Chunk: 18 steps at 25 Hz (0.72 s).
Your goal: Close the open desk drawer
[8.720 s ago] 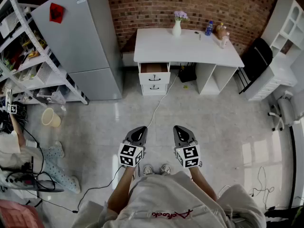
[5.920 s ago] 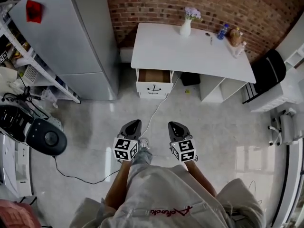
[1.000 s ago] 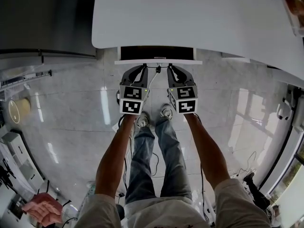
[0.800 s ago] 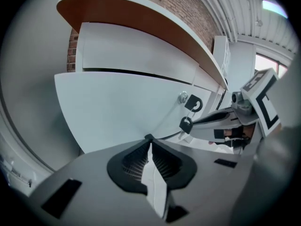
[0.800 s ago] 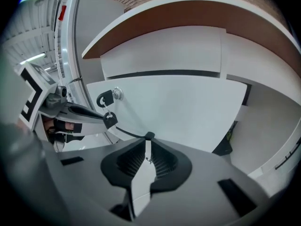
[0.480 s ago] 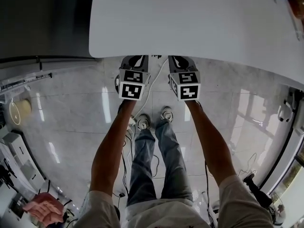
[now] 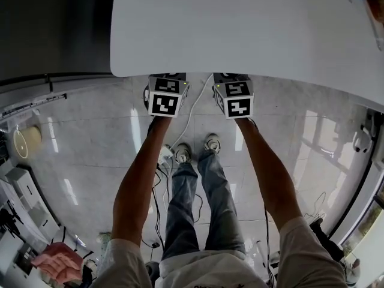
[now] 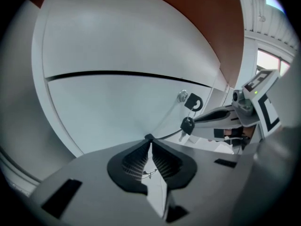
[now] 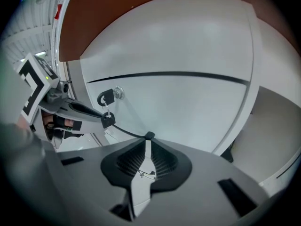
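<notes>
The white desk top fills the top of the head view and hides the drawer. In the gripper views the white drawer front stands close ahead, with only a thin dark seam above it. A lock with hanging keys sits on it, above a thin black curved handle. My left gripper is shut, its tip at the handle's left end. My right gripper is shut at the handle's right end. Only their marker cubes show below the desk edge.
A white cable runs over the tiled floor between the arms, past the person's shoes. A dark cabinet side stands left of the desk. A pale cup lies far left; another person's hand shows at bottom left.
Both grippers moved forward toward the desk, and the drawer slid in with them. Its open box and front are now out of sight under the desk top.
</notes>
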Available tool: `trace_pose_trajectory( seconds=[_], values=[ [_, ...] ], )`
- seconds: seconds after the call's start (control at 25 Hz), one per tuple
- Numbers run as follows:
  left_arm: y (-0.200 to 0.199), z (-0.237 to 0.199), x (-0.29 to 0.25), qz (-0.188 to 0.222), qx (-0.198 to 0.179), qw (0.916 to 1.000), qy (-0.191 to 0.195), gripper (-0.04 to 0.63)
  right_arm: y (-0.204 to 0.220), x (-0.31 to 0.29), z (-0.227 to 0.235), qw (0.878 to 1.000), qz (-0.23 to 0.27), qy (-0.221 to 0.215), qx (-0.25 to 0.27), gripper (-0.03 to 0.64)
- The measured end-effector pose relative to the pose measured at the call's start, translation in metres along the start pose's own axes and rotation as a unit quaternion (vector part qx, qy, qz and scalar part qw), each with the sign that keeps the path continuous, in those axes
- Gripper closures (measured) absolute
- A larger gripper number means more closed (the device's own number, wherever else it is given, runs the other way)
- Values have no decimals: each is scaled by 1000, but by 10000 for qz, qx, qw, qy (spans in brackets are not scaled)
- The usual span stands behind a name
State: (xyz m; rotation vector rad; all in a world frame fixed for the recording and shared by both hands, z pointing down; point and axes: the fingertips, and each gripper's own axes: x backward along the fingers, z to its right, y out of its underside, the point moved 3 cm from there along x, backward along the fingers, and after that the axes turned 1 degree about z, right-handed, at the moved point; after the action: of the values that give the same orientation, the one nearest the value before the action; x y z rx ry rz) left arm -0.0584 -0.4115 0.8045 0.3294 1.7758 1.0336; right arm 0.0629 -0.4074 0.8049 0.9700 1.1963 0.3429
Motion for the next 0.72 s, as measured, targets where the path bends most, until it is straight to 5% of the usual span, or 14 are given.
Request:
trace_pose_trajectory(
  seconds=[0.72],
  values=[
    [25, 54, 43, 191, 97, 9988, 438, 572, 19, 59, -45, 9989, 192, -397, -162, 598]
  ],
)
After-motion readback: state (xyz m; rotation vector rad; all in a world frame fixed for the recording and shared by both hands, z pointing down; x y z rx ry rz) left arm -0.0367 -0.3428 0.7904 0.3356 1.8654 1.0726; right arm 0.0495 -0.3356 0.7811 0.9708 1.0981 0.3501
